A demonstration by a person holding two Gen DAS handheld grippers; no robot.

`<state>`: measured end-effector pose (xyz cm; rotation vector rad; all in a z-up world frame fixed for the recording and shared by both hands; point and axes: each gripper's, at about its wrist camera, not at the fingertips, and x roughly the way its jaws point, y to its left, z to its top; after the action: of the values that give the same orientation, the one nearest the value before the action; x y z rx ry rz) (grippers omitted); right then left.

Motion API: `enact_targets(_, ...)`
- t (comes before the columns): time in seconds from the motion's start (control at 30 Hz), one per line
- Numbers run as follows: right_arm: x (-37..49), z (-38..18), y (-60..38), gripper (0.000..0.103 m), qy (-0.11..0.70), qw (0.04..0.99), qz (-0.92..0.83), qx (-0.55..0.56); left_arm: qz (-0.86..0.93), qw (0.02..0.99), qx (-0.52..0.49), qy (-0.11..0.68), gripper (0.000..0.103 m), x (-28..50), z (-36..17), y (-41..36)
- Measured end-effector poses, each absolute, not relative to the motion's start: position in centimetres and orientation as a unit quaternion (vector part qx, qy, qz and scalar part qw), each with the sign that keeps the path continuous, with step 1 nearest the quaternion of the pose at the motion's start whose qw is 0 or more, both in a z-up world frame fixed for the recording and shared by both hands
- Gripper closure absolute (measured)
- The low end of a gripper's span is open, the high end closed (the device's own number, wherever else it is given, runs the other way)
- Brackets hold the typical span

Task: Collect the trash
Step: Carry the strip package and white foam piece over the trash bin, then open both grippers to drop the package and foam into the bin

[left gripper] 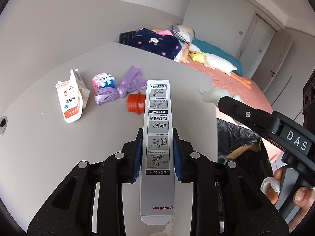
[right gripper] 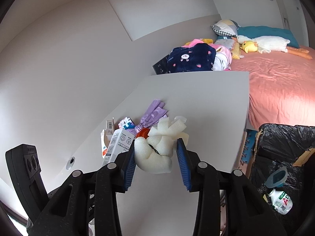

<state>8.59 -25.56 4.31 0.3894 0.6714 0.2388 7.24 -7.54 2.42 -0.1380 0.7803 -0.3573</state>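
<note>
**Silver carton and white foam held, remaining litter on the table**

Silver-grey cardboard, a long narrow box (left gripper: 157, 147) printed with instruction pictograms and a red "yuwell" mark, is clamped between the blue pads (left gripper: 137, 155) of the left gripper (left gripper: 157, 153); the box runs up the centre of the left wrist view, above the grey table (left gripper: 49, 147).

White foam (right gripper: 155, 149), crumpled and split by a dark crease, is pinched between the blue pads of the right gripper (right gripper: 156, 161) at the centre of the right wrist view. The same foam (left gripper: 210, 96) is seen at centre right of the left wrist view, at the tip of the right gripper's black finger.

Left on the table, in the left half of the left wrist view: a torn white and orange carton (left gripper: 70, 100), a pink and blue block cube (left gripper: 103, 81), a knotted purple plastic bag (left gripper: 122, 87) touching the cube, and an orange ribbed cap (left gripper: 135, 105) just beside the bag and the held box.

A bin lined with a black bag (right gripper: 285, 143) is seen at the right edge of the right wrist view, beside the table; a small white bottle (right gripper: 280, 201) and a blue lid (right gripper: 275, 178) lie on the black liner. A pink bed (right gripper: 275, 82) with a plush goose (right gripper: 263, 43) fills the upper right.
</note>
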Motion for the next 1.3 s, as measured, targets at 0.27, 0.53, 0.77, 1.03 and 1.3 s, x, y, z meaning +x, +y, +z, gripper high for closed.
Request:
enact_targets(0.27,5.4,5.0,-27.8,0.061,0.31,0.925,0.104,0.193,-0.195,0.905,-0.057,0.373,0.076,5.1,3.1,-9.7)
enact_targets(0.53,2.6,5.3,-30.6,0.061,0.296,0.929,0.089,0.203,-0.216,0.901,-0.048,0.374,0.076,3.8,3.4,-12.4)
enact_targets(0.77,0.6,5.6,-33.8,0.061,0.286,0.932,0.065,0.213,-0.244,0.892,-0.038,0.378,0.076,2.8,3.4,-15.4)
enact_targets(1.03,-1.2,5.5,-37.1,0.061,0.279,0.934,0.036,0.222,-0.276,0.881,-0.026,0.383,0.076,2.1,3.4,-19.2)
enact_targets(1.3,-2.7,5.4,-40.1,0.061,0.273,0.934,0.01,0.232,-0.3,0.871,-0.014,0.389,0.076,1.6,3.3,-22.0)
